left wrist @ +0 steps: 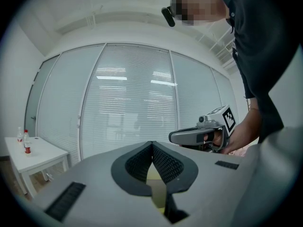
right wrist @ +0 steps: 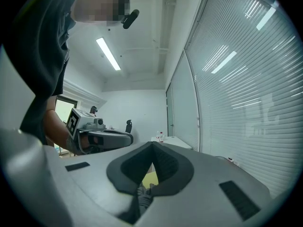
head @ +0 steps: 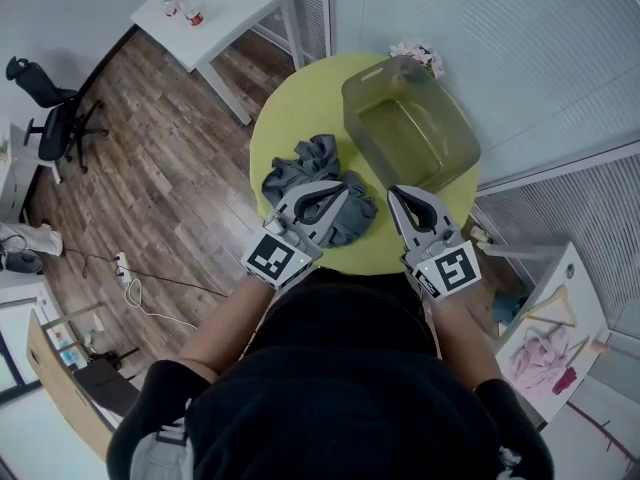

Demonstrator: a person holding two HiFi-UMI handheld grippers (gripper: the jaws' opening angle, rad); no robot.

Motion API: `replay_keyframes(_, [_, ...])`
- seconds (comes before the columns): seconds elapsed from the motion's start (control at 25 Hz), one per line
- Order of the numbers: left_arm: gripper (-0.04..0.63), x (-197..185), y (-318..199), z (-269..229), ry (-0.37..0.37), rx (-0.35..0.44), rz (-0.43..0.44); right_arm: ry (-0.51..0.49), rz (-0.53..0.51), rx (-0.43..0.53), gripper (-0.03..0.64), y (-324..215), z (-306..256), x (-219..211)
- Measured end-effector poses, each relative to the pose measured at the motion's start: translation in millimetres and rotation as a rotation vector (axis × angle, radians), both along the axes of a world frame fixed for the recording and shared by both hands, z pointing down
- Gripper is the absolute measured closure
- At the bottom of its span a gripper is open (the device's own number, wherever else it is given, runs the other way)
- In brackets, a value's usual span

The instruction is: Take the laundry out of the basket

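Observation:
A heap of grey laundry (head: 312, 166) lies on the round yellow-green table (head: 300, 98), left of the translucent olive basket (head: 410, 128), which looks empty inside. My left gripper (head: 343, 190) hangs level over the near part of the heap, its jaws shut with nothing between them (left wrist: 152, 145). My right gripper (head: 393, 190) is beside it, close to the basket's near corner, also shut and empty (right wrist: 152, 145). Grey cloth (right wrist: 141, 194) shows under the right jaws. Each gripper appears in the other's view: the right gripper (left wrist: 171, 137), the left gripper (right wrist: 130, 138).
Pink flowers (head: 420, 54) sit behind the basket. A white table with bottles (head: 215, 8) stands at the back left, an office chair (head: 50, 118) further left. A cable (head: 140, 290) lies on the wooden floor. Blinds-covered glass walls run on the right, with pink clothing (head: 540, 353) below.

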State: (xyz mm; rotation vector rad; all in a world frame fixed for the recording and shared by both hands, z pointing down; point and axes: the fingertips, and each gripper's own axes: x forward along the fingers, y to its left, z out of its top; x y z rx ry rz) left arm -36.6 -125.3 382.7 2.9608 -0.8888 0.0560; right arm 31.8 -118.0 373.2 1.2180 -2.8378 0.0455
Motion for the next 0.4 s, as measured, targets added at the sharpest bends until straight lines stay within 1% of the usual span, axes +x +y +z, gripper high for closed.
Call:
replay_keyframes(0.12, [0.586,-2.3,1.7,2.4,-0.033,-0.011,-0.007,0.001,-0.001,0.001,0.595,3.1,-0.2,-1.4])
replay_keyframes(0.24, [0.586,-2.1,5.0,1.2,-0.009,-0.006,-0.003,0.005,-0.004,-0.001,0.595,6.0,0.4,-3.6])
replay_keyframes(0.4, [0.586,-4.9,7.0,3.7,-0.022,-0.010,-0.005,0.009,-0.008,-0.006,0.595,8.6,2.5,-6.7])
